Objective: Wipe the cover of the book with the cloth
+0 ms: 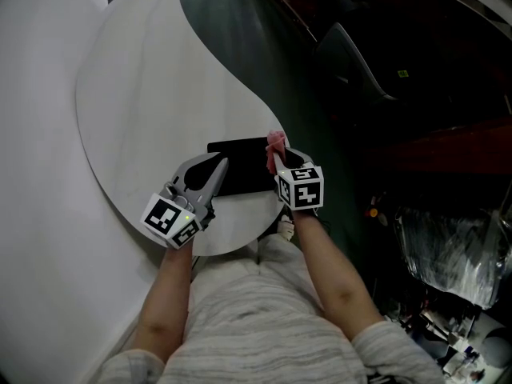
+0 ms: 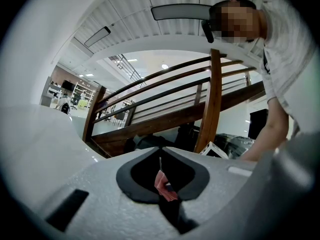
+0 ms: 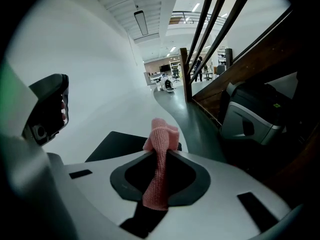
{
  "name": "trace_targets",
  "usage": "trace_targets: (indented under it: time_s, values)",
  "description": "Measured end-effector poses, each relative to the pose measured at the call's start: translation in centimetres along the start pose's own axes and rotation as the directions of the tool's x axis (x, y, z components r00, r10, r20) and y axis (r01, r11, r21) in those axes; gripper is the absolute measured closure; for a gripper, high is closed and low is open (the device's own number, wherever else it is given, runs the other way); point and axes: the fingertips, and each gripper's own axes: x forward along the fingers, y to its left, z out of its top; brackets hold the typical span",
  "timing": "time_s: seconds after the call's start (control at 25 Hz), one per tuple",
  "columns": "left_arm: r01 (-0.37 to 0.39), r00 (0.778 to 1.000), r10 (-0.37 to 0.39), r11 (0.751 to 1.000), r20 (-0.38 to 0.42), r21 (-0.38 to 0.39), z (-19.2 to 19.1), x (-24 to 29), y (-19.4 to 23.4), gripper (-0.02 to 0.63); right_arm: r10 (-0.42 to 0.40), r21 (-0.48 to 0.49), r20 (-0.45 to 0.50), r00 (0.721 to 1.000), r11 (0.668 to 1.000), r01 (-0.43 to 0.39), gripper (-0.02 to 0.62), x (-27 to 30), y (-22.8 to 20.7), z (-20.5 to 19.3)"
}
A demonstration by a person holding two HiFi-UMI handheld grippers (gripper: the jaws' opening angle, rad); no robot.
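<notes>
1. The thin black rectangular book (image 1: pixel 240 170) lies flat on the white curved counter (image 1: pixel 144 94), close to its near edge. It sits between the two grippers.
2. The right gripper (image 1: pixel 275 160) has its jaws closed on the pink knitted cloth (image 1: pixel 276 142). It holds the cloth above the right end of the book. In the right gripper view a bunched tuft stands past the jaw tips and a strip hangs back between them.
3. The left gripper (image 1: pixel 218 166) has its jaws closed, with the tips over the near left part of the book. It cannot be told if they touch the cover. In the left gripper view a small pink-red bit shows at the slit, and what it is cannot be told.
4. The cloth looks soft, light and floppy, so the free tuft should be the part that meets the cover.
5. The book looks stiff and light, with a smooth cover. It may slide under a stroke, so pressing on one corner would likely steady it.
</notes>
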Motion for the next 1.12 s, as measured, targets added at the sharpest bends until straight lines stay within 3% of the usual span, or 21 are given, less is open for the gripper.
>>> trace_targets:
  time_s: [0.52, 0.88, 1.12]
  values:
    - [-0.006, 1.000, 0.006, 1.000, 0.019, 0.012, 0.5, 0.2, -0.6, 0.583, -0.035, 0.001, 0.012, 0.999, 0.999, 0.035, 0.543, -2.2, -2.5, 0.0]
    - [-0.047, 0.998, 0.045, 0.999, 0.048, 0.025, 1.8, -1.6, 0.2, 0.583, 0.103, -0.027, 0.065, 0.993, 0.994, -0.101, 0.543, -3.2, 4.3, 1.6]
    - [-0.060, 0.997, 0.058, 0.998, 0.052, 0.027, 1.8, -3.0, 0.5, 0.583, 0.195, -0.028, 0.049, 0.980, 0.981, -0.194, 0.543, -2.8, 9.4, 1.2]
